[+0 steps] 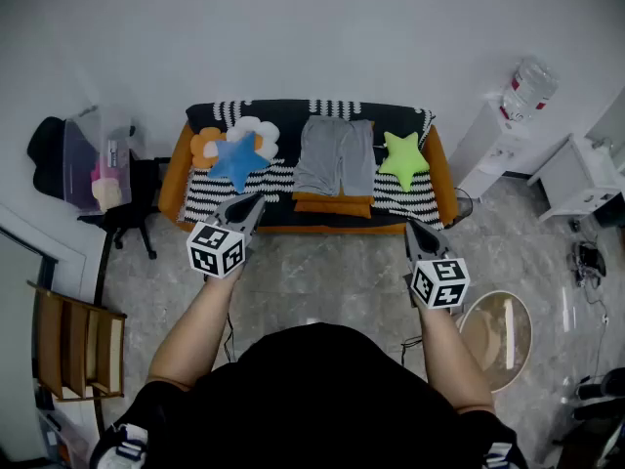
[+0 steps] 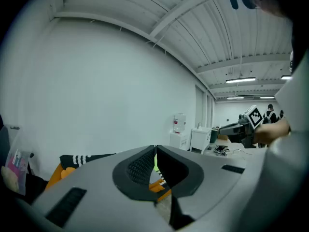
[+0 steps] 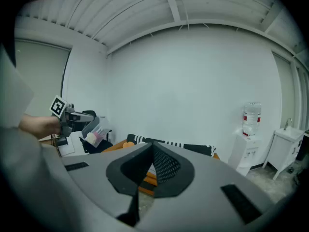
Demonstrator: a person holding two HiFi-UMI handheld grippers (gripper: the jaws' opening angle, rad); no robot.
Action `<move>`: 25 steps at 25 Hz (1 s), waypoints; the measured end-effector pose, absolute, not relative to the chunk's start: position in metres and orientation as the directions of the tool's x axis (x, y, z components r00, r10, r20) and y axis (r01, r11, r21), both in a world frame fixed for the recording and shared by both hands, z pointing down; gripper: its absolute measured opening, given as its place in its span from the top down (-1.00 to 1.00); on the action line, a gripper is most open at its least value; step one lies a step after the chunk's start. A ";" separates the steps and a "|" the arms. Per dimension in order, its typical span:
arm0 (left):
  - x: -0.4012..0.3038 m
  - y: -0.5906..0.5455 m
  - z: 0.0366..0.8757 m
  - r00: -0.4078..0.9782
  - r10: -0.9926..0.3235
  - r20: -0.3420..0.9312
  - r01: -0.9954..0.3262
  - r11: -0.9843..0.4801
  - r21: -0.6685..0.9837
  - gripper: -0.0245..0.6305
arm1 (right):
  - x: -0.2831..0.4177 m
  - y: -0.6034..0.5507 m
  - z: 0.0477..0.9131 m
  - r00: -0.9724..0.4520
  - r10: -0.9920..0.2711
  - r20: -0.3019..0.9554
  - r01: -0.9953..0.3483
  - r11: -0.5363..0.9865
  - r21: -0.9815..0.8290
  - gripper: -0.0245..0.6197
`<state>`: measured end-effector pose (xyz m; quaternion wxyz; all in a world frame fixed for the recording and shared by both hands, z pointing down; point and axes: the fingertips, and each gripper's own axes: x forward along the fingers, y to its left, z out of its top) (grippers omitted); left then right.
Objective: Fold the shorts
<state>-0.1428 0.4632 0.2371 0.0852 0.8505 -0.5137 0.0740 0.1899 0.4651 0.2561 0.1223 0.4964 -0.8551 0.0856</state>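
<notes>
The grey shorts [image 1: 335, 154] lie spread flat at the middle of the sofa [image 1: 174, 182], on its striped blanket [image 1: 210, 191]. Their near hem reaches the sofa's front edge, and I take that end to be the leg openings, though I cannot tell for certain. On the sofa's left part sit a blue star cushion [image 1: 237, 159] and a flower cushion [image 1: 256, 130]. On its right part sits a green star cushion [image 1: 403, 157], just beside the shorts. My left tongs [image 1: 254, 201] hang before the sofa's front edge, left of centre. My right tongs [image 1: 411, 227] hang before the same edge, right of centre, over the floor. Both point slightly downward, and both are closed with nothing between the jaws. The step in hand, as I judge it, is the approach, with no fold begun. To do it well, I should part both pairs of jaws before reaching the sofa. I should then bring each pair to one outer corner of the same end of the shorts. I should pinch all fabric layers together and leave the blanket beneath out of the grip. Both corners should lift evenly so that the crease runs straight across the sofa's middle. The right tongs should pass clear of the green star cushion so that it is not dragged along the sofa.
</notes>
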 end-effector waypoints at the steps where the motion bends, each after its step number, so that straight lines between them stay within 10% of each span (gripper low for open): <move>1: -0.139 0.464 0.237 0.459 -0.863 0.214 -0.888 -0.456 0.067 0.83 | 0.194 0.466 0.257 -0.482 -0.825 0.295 -0.867 0.497 -0.026 0.92; 25: -0.064 0.480 0.229 0.434 -0.867 0.246 -0.898 -0.439 0.039 0.83 | 0.269 0.471 0.253 -0.546 -0.808 0.219 -0.837 0.533 -0.120 0.88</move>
